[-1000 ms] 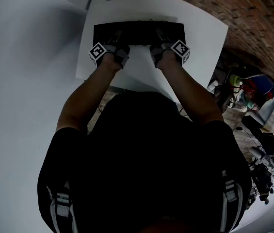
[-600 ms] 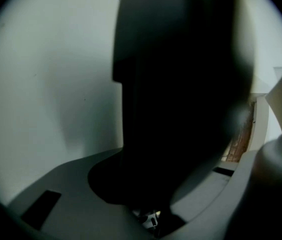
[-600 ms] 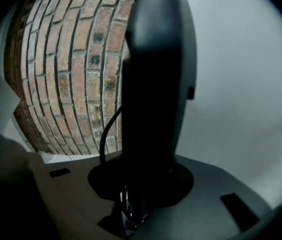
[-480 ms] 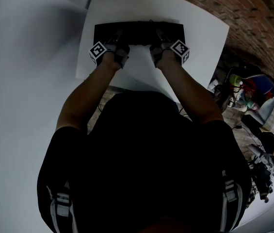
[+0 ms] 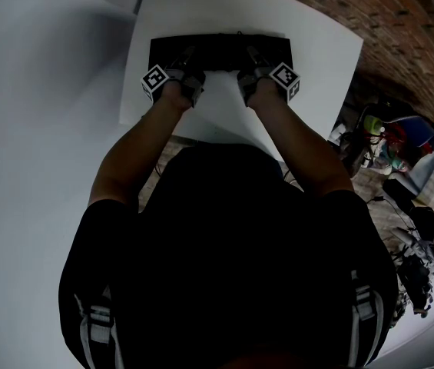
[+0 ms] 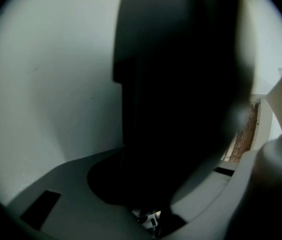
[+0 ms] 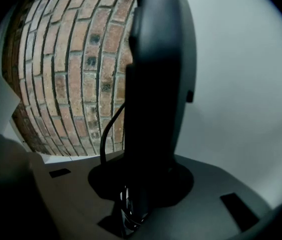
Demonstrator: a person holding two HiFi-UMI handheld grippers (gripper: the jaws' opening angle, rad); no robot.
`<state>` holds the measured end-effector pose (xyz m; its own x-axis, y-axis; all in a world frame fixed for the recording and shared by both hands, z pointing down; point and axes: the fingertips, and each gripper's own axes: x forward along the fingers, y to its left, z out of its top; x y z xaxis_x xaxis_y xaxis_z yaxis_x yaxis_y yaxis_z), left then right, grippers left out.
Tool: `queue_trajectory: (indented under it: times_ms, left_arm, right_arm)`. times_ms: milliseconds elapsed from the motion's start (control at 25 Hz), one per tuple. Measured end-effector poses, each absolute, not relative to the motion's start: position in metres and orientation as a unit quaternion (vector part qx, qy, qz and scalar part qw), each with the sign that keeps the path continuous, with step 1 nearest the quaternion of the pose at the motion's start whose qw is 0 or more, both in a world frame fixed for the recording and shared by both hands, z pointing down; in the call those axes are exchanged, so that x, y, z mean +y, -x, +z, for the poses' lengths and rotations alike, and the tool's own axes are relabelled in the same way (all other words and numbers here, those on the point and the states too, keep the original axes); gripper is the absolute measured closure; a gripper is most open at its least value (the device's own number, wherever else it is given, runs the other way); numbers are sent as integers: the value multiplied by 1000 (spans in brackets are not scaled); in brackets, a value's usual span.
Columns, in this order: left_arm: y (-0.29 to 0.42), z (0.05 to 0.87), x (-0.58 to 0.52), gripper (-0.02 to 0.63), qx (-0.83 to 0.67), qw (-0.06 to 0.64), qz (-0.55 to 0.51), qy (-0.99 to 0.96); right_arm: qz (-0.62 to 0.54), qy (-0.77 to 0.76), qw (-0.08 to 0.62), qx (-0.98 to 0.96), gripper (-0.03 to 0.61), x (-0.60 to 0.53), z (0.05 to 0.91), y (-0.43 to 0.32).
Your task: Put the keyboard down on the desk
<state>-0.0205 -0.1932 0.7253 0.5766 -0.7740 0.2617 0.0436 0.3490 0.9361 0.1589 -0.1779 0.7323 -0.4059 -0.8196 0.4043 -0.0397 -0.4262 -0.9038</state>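
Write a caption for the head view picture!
Left tongs, opening, and right tongs hold a black keyboard at a white desk.

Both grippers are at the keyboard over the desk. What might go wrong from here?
1. The left gripper is opening around the keyboard while the right gripper looks clamped; the keyboard may twist or slide on the desk.
2. The cable runs beside the right gripper's fingers and might snag when it pulls away.
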Motion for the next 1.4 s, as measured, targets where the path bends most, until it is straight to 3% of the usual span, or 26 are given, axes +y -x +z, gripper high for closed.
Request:
queue_trajectory:
  times_ms: [280, 960, 1400]
  left_arm:
    - [23, 727, -193, 511, -371, 737, -279, -491]
    - [26, 721, -186, 393, -364, 741, -287, -486]
    - [35, 717, -164, 364, -366, 748, -266, -485]
  right_arm:
    - [-703, 471, 275, 457, 462, -178, 732, -158]
    - [-701, 479, 269, 455, 411, -171, 727, -160]
    - [-717, 485, 231, 444, 399, -142, 730, -150]
